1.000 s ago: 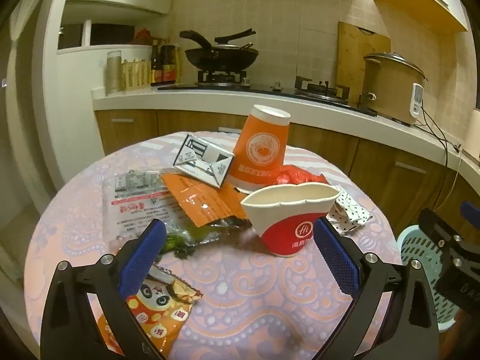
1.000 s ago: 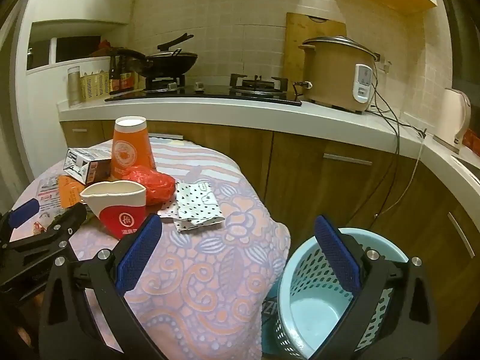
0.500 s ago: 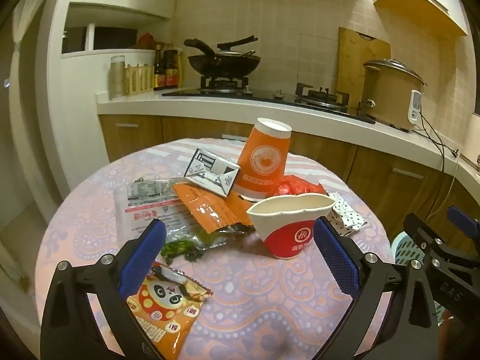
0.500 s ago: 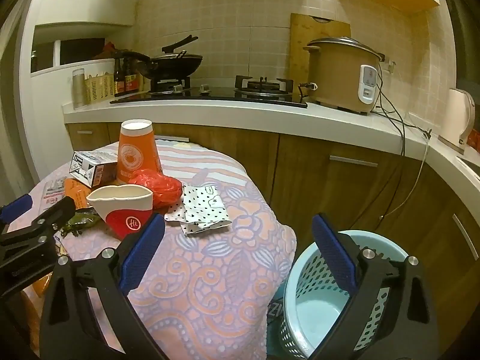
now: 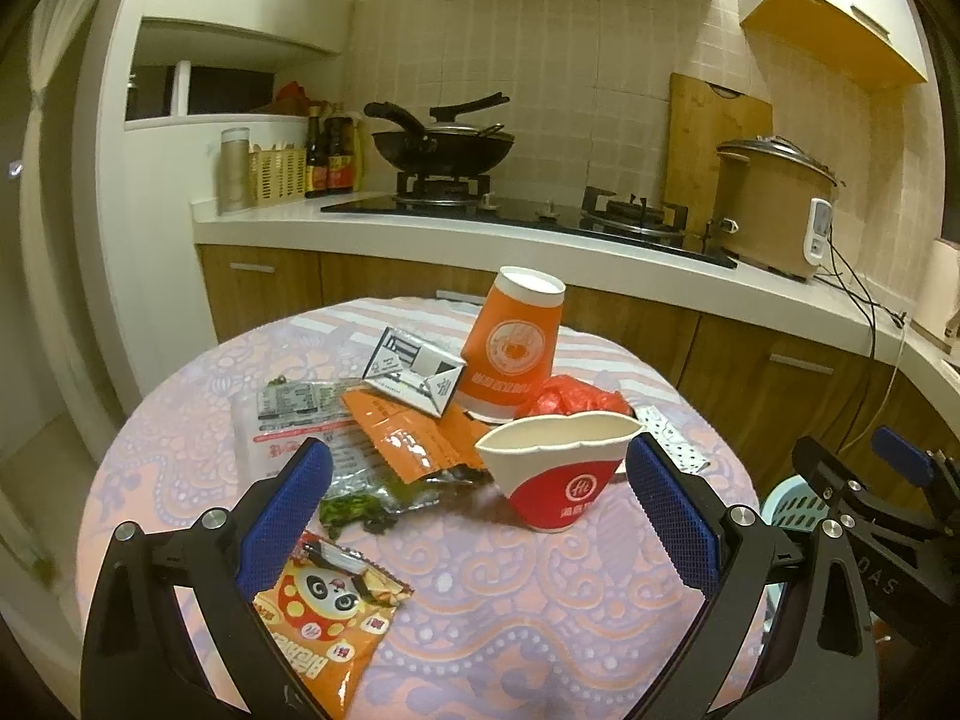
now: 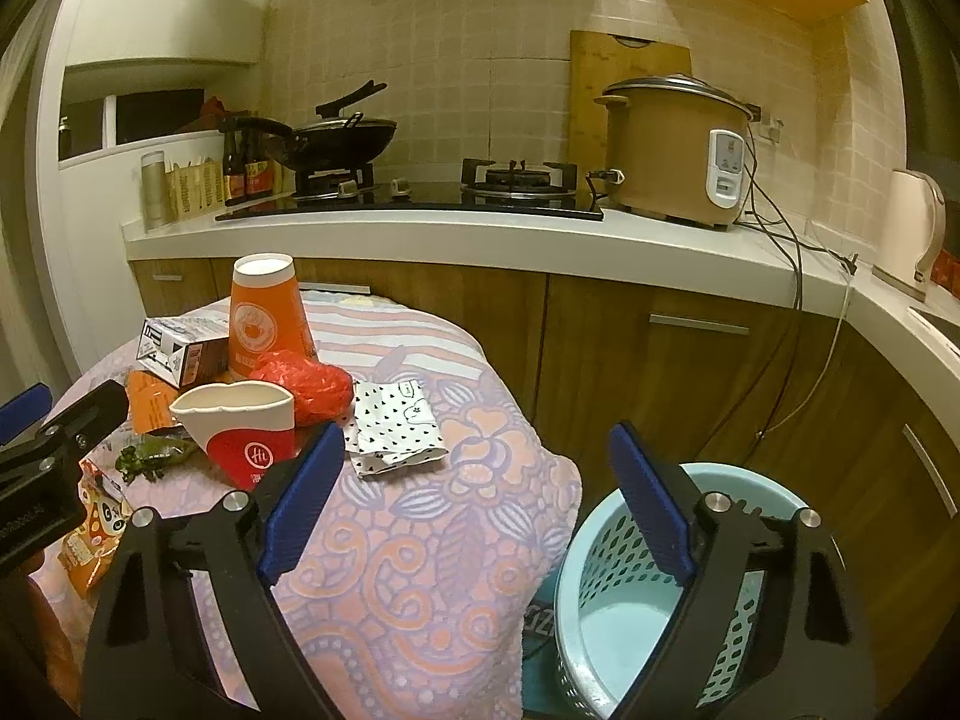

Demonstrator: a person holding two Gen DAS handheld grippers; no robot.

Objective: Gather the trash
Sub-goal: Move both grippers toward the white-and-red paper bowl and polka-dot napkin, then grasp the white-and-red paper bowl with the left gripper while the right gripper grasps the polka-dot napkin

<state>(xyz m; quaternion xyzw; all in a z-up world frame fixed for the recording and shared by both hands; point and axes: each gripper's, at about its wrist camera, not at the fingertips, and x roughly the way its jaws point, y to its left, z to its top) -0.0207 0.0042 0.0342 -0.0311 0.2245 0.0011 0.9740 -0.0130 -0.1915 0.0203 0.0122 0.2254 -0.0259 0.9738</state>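
Trash lies on a round table with a purple patterned cloth (image 5: 480,588): a squashed red and white paper cup (image 5: 561,480), an upturned orange cup (image 5: 516,348), a small carton (image 5: 414,369), an orange wrapper (image 5: 402,438), a red plastic bag (image 5: 570,402), a clear printed bag (image 5: 288,420), a panda snack bag (image 5: 327,612) and a dotted paper (image 6: 396,429). My left gripper (image 5: 477,504) is open and empty, just short of the squashed cup. My right gripper (image 6: 474,495) is open and empty, above the table edge beside a light blue bin (image 6: 606,630).
The bin stands on the floor right of the table, below brown cabinets (image 6: 690,360). Behind is a white counter (image 6: 480,228) with a hob, a wok (image 5: 444,144), bottles, a rice cooker (image 6: 672,144) with cords and a kettle (image 6: 909,228).
Both grippers have pulled back and risen a little, so the table and trash look smaller and farther away. Both stay open. Nothing on the table has moved.
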